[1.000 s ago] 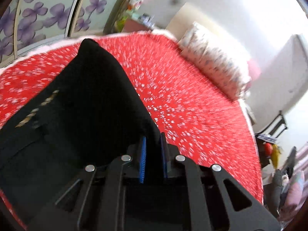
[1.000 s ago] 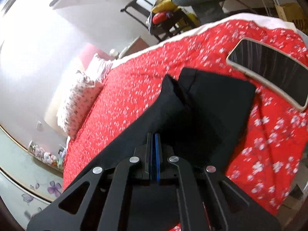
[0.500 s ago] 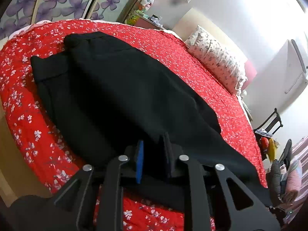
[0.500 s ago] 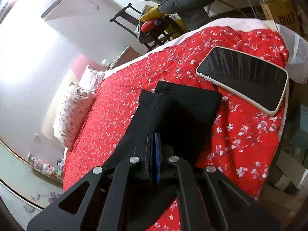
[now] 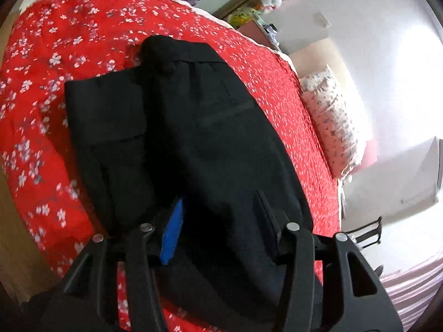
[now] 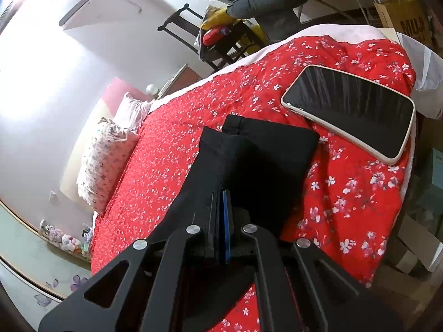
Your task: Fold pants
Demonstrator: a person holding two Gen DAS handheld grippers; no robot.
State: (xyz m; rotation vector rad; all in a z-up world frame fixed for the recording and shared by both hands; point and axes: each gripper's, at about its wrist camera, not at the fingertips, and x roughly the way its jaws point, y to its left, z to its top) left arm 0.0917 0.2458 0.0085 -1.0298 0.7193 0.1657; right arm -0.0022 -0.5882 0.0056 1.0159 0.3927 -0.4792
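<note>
Black pants [image 5: 193, 127] lie lengthwise on a red flowered bedspread [image 5: 69, 41]. The waist end, with waistband and pocket, shows in the left wrist view. My left gripper [image 5: 218, 207] is open, its blue-padded fingers [image 5: 173, 232] spread above the pants fabric, which lies flat between them. In the right wrist view the two leg hems [image 6: 265, 144] lie overlapped on the bedspread [image 6: 346, 207]. My right gripper [image 6: 223, 202] is shut on the pants leg fabric just behind the hems.
A phone [image 6: 351, 110] lies face up on the bedspread just beyond the hems, near the bed corner. A flowered pillow [image 6: 105, 163] sits at the bed's head; it also shows in the left wrist view [image 5: 335, 127]. A chair piled with clothes [image 6: 235, 27] stands past the bed.
My left gripper lowered the waist end onto the bed and opened its fingers, letting go. My right gripper stayed shut on the leg while the hems settled flat near the phone.
</note>
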